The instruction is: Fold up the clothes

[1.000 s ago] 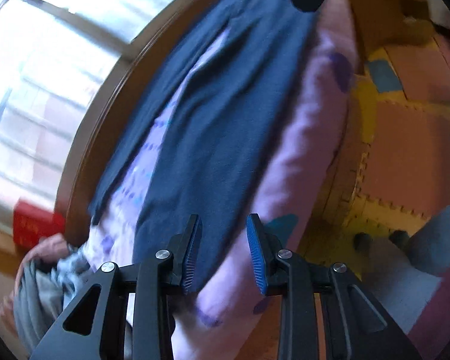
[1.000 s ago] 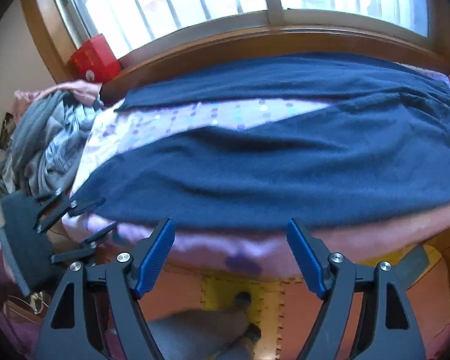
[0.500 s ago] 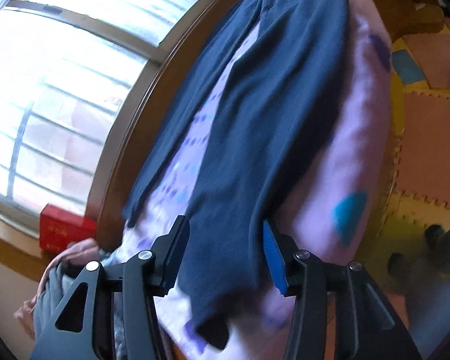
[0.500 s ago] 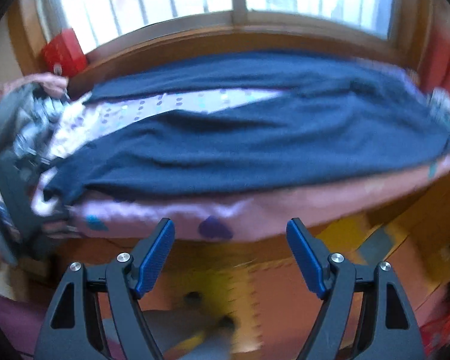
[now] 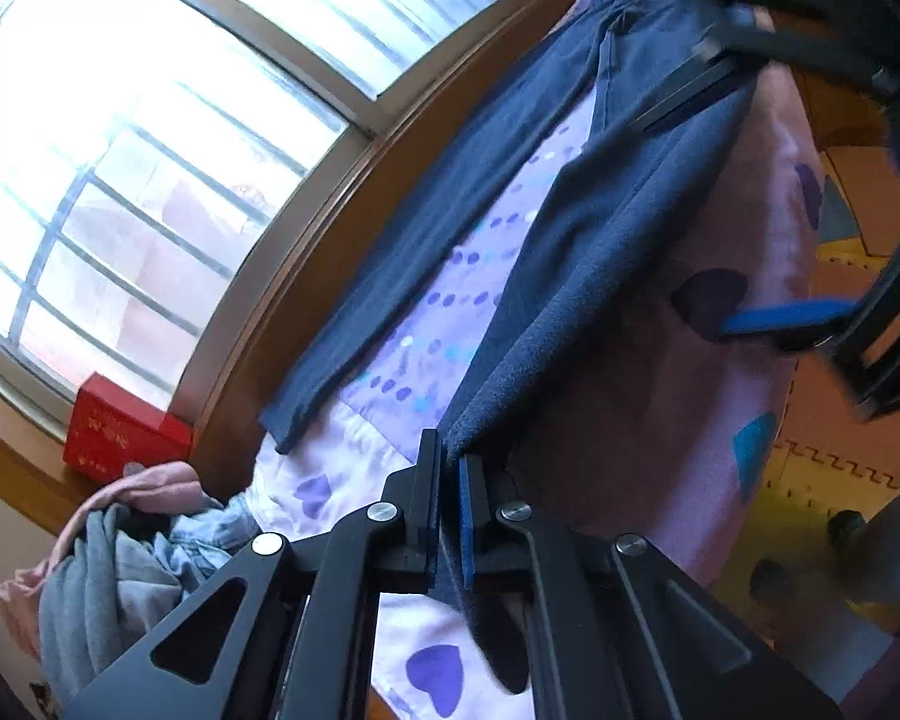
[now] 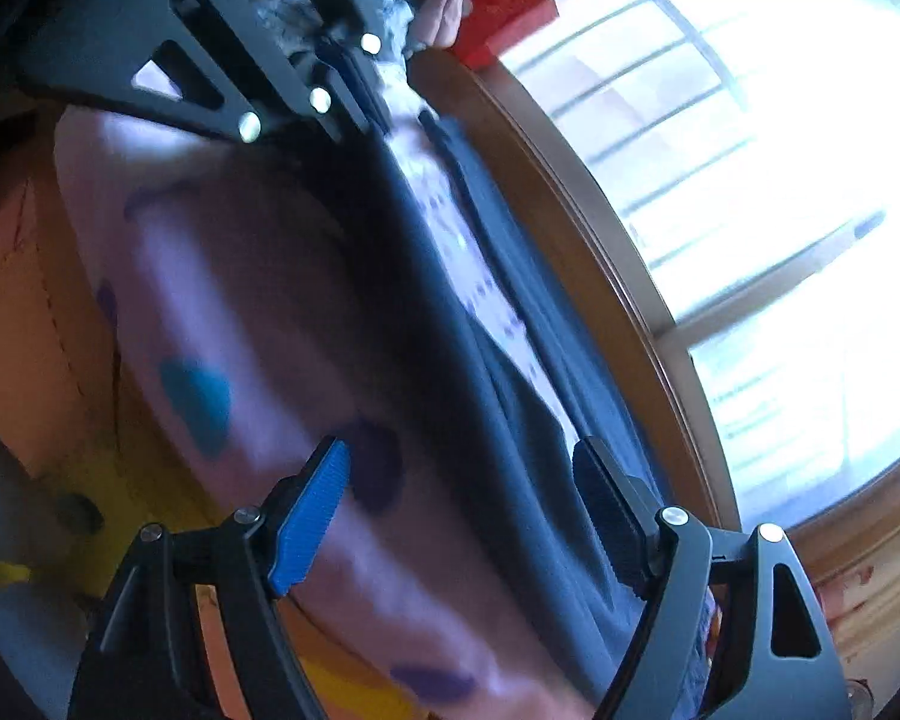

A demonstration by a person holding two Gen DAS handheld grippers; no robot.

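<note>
Navy trousers (image 5: 570, 240) lie spread lengthwise on a lilac bed sheet (image 5: 630, 420) with heart and dot prints. My left gripper (image 5: 447, 462) is shut on the hem of the near trouser leg, and dark cloth hangs out below its pads. In the right wrist view, that gripper (image 6: 354, 96) shows at the top, at the far end of the trousers (image 6: 498, 420). My right gripper (image 6: 462, 450) is open and rolled on its side near the waist end, straddling the near edge of the cloth without pressing it. The left wrist view shows it (image 5: 684, 222) at the upper right.
A pile of grey and pink clothes (image 5: 120, 558) sits at the bed's end by a red box (image 5: 114, 438) on the wooden sill. A barred window (image 5: 150, 150) runs along the far side. Coloured foam mats (image 5: 810, 480) cover the floor beside the bed.
My left gripper closed on the near trouser leg's hem and lifted a little. My right gripper swung sideways toward the waist end and rolled onto its side, staying open.
</note>
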